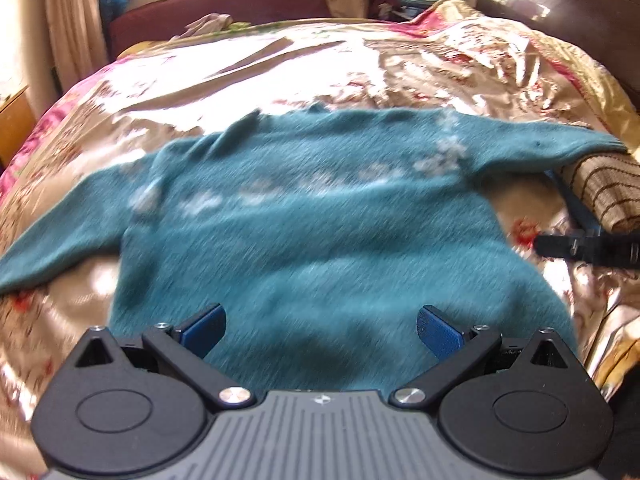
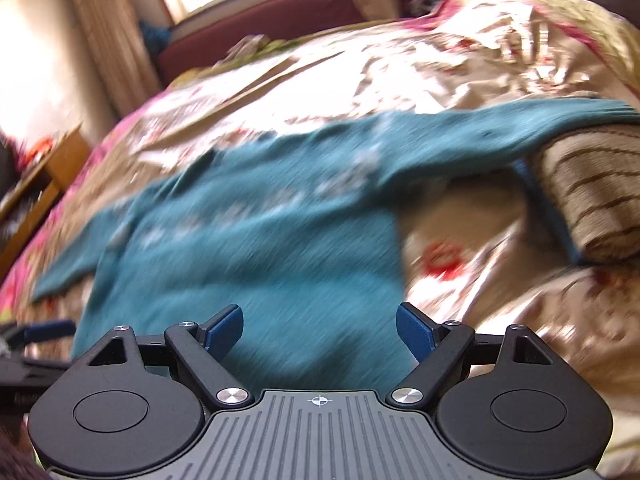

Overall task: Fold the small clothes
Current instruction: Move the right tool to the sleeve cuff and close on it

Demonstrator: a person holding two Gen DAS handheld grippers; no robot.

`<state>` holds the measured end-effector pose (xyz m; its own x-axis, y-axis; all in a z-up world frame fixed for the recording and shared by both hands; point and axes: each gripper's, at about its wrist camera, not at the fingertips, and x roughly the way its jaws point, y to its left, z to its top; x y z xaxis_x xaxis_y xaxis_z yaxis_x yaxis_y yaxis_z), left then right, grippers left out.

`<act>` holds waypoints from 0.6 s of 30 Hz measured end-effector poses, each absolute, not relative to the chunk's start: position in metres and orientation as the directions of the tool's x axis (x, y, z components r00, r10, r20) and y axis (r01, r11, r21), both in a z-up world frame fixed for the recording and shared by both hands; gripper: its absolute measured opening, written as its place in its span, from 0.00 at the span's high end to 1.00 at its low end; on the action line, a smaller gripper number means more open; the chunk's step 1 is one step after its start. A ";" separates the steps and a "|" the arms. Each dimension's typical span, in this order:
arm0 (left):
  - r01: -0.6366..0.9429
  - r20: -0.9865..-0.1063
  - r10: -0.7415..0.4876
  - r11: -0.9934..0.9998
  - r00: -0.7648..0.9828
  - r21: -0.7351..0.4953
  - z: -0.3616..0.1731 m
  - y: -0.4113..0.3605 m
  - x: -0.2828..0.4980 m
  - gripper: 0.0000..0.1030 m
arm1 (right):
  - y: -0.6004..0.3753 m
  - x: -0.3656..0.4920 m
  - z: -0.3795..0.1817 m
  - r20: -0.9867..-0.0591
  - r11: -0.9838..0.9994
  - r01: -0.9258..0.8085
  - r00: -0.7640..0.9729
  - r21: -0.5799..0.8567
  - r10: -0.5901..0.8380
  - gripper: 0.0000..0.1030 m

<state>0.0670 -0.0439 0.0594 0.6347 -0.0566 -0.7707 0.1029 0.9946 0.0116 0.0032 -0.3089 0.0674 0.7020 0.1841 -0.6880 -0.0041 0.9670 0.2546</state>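
Observation:
A small teal knit sweater (image 1: 320, 232) with a white pattern across the chest lies flat on the bed, both sleeves spread out. It also shows in the right wrist view (image 2: 248, 248). My left gripper (image 1: 320, 328) is open and empty above the sweater's near hem. My right gripper (image 2: 320, 330) is open and empty above the hem's right part. The right gripper's fingertip (image 1: 560, 246) shows at the right edge of the left wrist view. Both views are motion-blurred.
The bed has a shiny floral cover (image 1: 360, 72). A tan checked folded cloth (image 1: 608, 188) lies under the sweater's right sleeve end, also in the right wrist view (image 2: 596, 196). A dark headboard (image 1: 560, 4), a maroon sofa (image 1: 224, 4) and a wooden table (image 2: 44, 176) surround the bed.

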 end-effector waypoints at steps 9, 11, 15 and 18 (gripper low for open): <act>0.205 -0.751 -0.134 0.979 0.647 0.001 0.072 -0.095 0.119 0.00 | -0.412 0.047 0.093 -0.593 0.927 0.187 0.804 0.325 0.046 0.23; 0.216 -0.745 -0.155 0.976 0.649 -0.015 0.073 -0.106 0.129 0.00 | -0.450 0.057 0.098 -0.564 0.901 0.248 0.826 0.357 -0.004 0.26; 0.245 -0.748 -0.191 0.969 0.636 -0.039 0.072 -0.127 0.145 0.00 | -0.484 0.067 0.093 -0.557 0.865 0.314 0.829 0.391 -0.050 0.38; 0.266 -0.757 -0.204 0.963 0.620 -0.041 0.067 -0.140 0.151 0.00 | -0.517 0.076 0.082 -0.546 0.793 0.359 0.837 0.493 -0.039 0.48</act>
<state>0.1506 -0.1396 0.0671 0.6204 -0.2035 -0.7574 0.2656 0.9632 -0.0413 0.0757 -0.5171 0.0818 0.8367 -0.0388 -0.5463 0.3586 0.7927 0.4930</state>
